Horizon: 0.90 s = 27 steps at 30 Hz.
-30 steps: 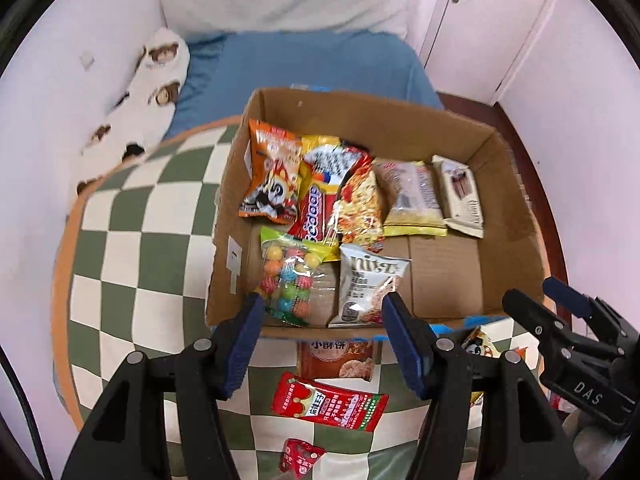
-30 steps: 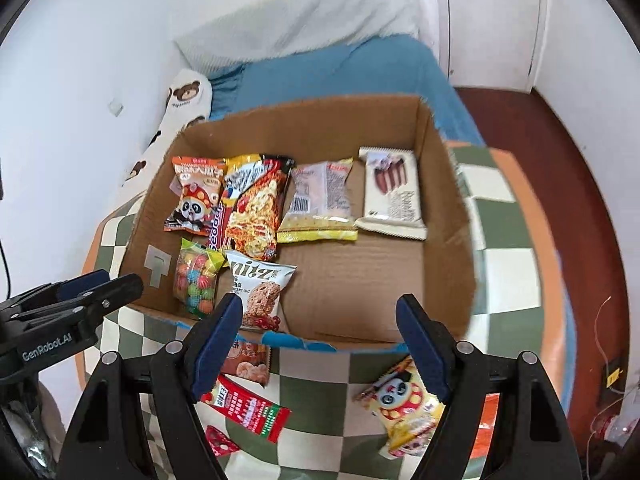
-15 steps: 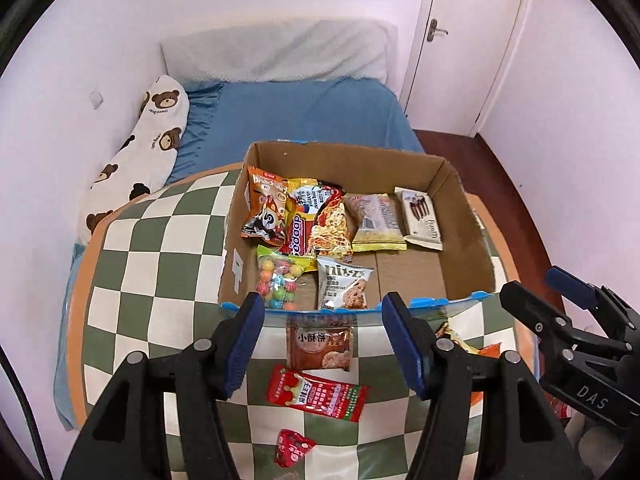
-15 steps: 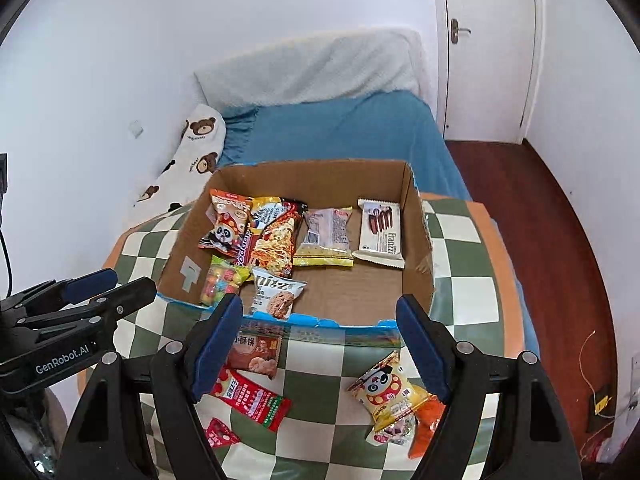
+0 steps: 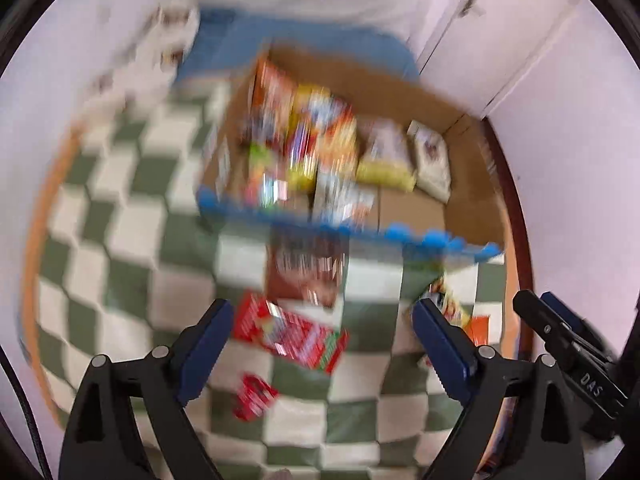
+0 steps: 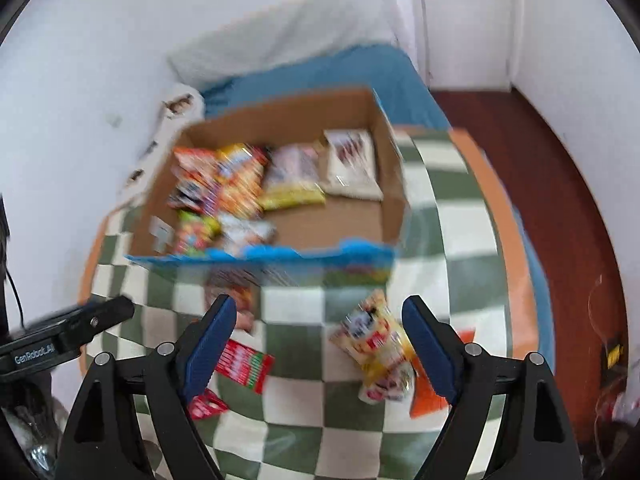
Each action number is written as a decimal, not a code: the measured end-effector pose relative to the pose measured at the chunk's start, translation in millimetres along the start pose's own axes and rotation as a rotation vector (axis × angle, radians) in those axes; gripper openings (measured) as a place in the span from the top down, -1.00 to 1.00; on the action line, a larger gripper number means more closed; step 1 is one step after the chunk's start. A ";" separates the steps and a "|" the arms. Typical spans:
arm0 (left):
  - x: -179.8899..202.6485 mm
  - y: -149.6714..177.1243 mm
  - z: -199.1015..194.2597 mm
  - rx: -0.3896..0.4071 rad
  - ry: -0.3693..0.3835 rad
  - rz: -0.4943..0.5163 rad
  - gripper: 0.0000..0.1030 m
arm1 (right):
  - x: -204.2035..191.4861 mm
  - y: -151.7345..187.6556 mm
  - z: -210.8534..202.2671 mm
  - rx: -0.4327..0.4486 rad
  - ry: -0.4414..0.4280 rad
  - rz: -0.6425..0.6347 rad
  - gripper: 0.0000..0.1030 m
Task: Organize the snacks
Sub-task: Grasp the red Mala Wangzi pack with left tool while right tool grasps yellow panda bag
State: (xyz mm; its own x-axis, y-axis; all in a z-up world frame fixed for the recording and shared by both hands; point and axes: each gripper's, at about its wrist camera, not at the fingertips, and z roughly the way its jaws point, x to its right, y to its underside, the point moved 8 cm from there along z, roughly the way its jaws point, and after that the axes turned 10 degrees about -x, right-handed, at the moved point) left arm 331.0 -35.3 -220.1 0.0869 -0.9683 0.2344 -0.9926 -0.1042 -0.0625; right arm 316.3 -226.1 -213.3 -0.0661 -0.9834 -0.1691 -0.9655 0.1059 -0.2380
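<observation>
Two snacks [image 5: 290,332] between left gripper [image 5: 322,340] fingers

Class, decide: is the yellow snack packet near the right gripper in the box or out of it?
Out: the yellow packet lies on the checkered table, in front of the cardboard box.

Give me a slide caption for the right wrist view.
Open right gripper above yellow snack packet on checkered table, cardboard box behind.
</observation>
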 end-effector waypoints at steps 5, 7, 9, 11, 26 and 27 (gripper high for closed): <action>-26.6 27.8 89.4 -0.252 0.149 -0.299 -0.78 | 41.5 16.7 54.7 -0.109 -0.016 0.105 -0.69; -35.9 35.3 115.3 -0.307 0.180 -0.406 -0.78 | 54.6 20.3 69.8 -0.125 -0.013 0.137 -0.69; -40.8 39.4 137.3 -0.352 0.201 -0.482 -0.75 | 63.6 22.1 81.0 -0.138 -0.008 0.160 -0.69; -43.0 41.9 156.0 -0.378 0.204 -0.540 -0.75 | 73.0 21.5 89.4 -0.141 -0.003 0.184 -0.69; -30.4 74.7 179.1 -0.373 -0.164 -0.110 -0.23 | 50.6 16.7 171.1 -0.275 0.060 -0.168 -0.13; -31.2 78.9 179.4 -0.386 -0.181 -0.070 -0.23 | 50.0 19.6 173.0 -0.288 0.043 -0.152 -0.13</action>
State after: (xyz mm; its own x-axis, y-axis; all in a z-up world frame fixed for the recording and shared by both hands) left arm 265.2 -54.1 -406.3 0.1348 -0.9897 0.0486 -0.9396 -0.1121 0.3233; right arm 337.7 -247.8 -391.9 0.0798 -0.9906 -0.1108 -0.9963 -0.0830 0.0242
